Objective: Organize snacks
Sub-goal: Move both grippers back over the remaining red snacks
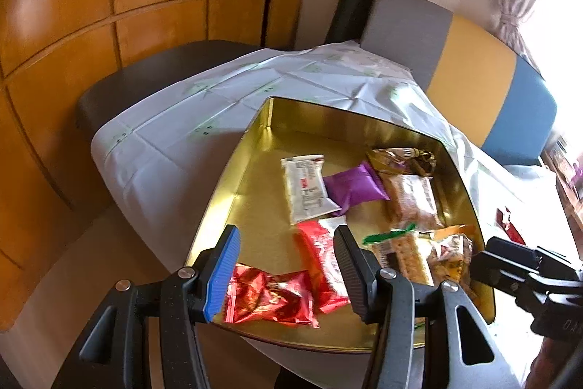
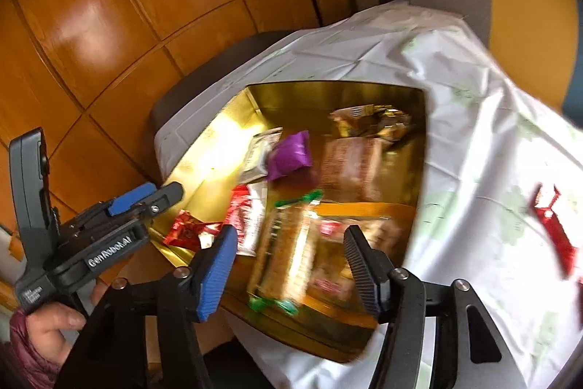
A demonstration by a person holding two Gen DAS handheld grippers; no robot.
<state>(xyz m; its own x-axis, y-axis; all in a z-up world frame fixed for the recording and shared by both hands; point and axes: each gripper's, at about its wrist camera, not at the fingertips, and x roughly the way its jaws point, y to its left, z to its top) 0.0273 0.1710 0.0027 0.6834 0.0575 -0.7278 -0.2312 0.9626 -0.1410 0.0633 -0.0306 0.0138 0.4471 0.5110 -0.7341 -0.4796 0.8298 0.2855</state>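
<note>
both grippers' jaws released over the gold tin (image 1: 237, 192); only the right wrist view shows the person's hand (image 2: 54, 327).

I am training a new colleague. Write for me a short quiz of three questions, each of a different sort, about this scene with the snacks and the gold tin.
1. True or false: the purple packet lies inside the gold tin.
2. Multiple choice: the red wrapper on the white tablecloth is (A) inside the tin, (B) outside the tin, (C) held by a hand-held gripper.
3. Fill in: both the left hand-held gripper and the right hand-held gripper are ____ and hold nothing.

Key
1. True.
2. B.
3. open.
</note>
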